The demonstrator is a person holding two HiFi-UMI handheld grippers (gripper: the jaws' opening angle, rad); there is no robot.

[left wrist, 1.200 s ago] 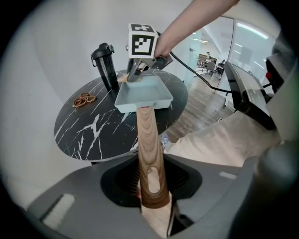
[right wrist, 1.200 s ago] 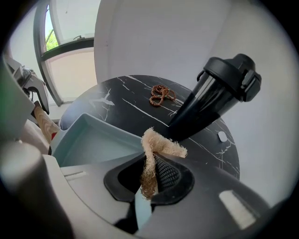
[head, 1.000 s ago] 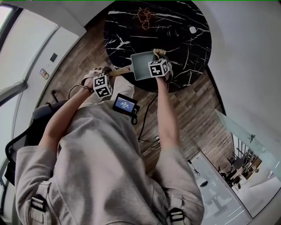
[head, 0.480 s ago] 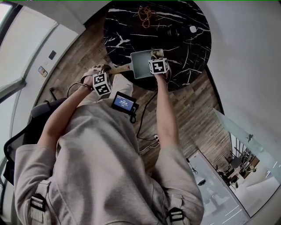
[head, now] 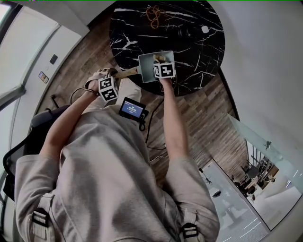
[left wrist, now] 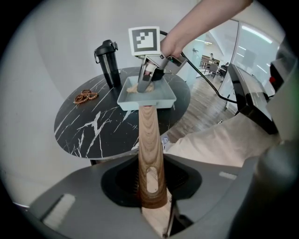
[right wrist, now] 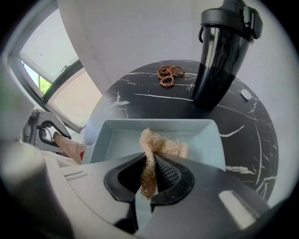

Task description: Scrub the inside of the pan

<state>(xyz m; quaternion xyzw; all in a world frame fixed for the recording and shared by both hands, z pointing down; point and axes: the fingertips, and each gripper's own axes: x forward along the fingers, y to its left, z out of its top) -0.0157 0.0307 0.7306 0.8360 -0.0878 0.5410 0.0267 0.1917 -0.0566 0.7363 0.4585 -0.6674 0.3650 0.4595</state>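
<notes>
A pale blue square pan (head: pixel 147 69) (left wrist: pixel 148 95) (right wrist: pixel 119 137) with a wooden handle (left wrist: pixel 150 154) (head: pixel 126 73) rests on the black marble round table (head: pixel 189 42). My left gripper (left wrist: pixel 150 205) (head: pixel 108 89) is shut on the end of the wooden handle, off the table's near edge. My right gripper (right wrist: pixel 148 179) (head: pixel 163 70) is shut on a tan loofah scrubber (right wrist: pixel 161 145) (left wrist: pixel 140 87), whose free end lies inside the pan on its floor.
A black tumbler with a lid (right wrist: pixel 224 51) (left wrist: pixel 108 63) stands behind the pan. A brown beaded bracelet (right wrist: pixel 169 74) (head: pixel 154 14) lies at the table's far side. A small white item (head: pixel 204 29) sits near the table's rim. A device with a screen (head: pixel 131 108) hangs at the person's chest.
The right gripper with the scrubber has moved left across the pan's inside. The pan and left gripper shifted slightly in view as the head moved.
</notes>
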